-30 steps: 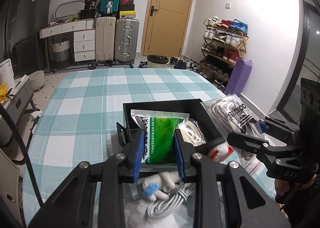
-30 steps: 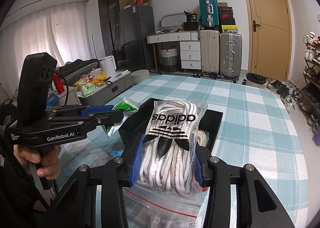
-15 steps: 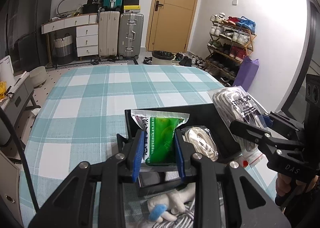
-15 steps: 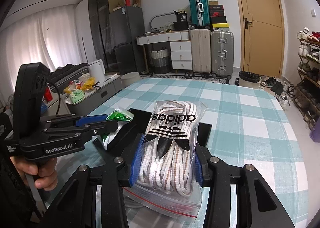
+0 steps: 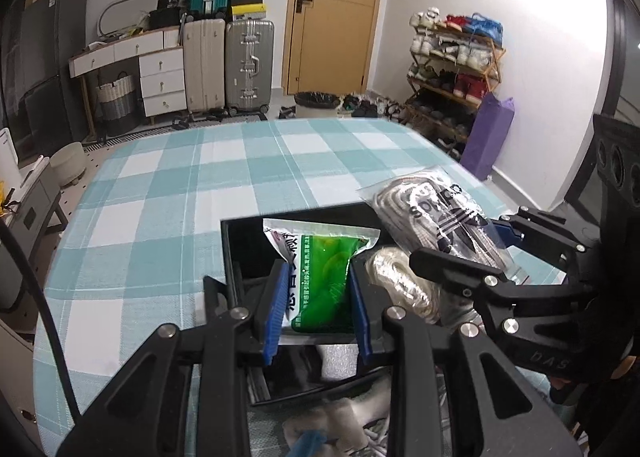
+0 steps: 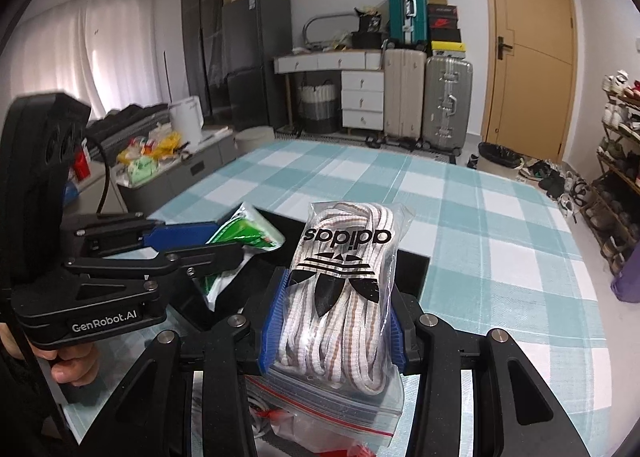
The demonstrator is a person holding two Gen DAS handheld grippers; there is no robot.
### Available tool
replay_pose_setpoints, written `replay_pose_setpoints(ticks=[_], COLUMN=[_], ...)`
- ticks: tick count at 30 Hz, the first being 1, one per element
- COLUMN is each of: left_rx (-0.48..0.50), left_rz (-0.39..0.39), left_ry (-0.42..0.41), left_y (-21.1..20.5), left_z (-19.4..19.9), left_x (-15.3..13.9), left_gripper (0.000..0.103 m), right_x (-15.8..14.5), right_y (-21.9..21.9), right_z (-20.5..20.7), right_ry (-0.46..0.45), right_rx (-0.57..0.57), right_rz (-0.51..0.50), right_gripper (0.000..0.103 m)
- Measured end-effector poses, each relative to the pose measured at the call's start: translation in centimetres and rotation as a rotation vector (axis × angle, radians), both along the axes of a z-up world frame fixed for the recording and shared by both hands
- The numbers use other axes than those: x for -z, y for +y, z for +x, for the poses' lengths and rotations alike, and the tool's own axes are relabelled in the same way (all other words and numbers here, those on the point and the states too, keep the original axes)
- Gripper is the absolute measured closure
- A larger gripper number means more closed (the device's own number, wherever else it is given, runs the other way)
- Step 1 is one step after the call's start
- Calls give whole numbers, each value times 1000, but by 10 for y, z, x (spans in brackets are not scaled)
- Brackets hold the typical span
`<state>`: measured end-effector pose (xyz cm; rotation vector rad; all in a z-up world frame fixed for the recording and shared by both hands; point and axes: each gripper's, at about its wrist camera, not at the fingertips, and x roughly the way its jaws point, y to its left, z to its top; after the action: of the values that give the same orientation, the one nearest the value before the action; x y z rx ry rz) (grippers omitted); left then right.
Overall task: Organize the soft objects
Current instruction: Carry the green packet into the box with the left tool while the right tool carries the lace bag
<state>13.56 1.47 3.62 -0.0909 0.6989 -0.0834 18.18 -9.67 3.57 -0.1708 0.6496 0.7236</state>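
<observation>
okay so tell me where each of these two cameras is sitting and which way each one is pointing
Left wrist: sits on the left gripper, looking forward along its blue-padded fingers, shut on the green packet above the black tray; the right gripper shows at right.
Right wrist: sits on the right gripper, looking forward along its fingers, shut on the adidas lace bag; the left gripper and the person's hand show at left.
Shared: both packets, the tray, the checked tablecloth, the suitcases and the door.
</observation>
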Motion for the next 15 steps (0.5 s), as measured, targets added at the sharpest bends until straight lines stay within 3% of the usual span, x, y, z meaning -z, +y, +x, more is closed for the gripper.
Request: replay_pose_setpoints(ticks=[15], left_rx=[32], left_rz=[41], left_ry=[61], left_y=[-6], left_z=[8], left_x=[16], left_gripper=[75], right_x=[18], right_y=[12], right_z=[12], right_ry=[46], right_rx=[-32], right_rz=[-56], right_gripper=[60])
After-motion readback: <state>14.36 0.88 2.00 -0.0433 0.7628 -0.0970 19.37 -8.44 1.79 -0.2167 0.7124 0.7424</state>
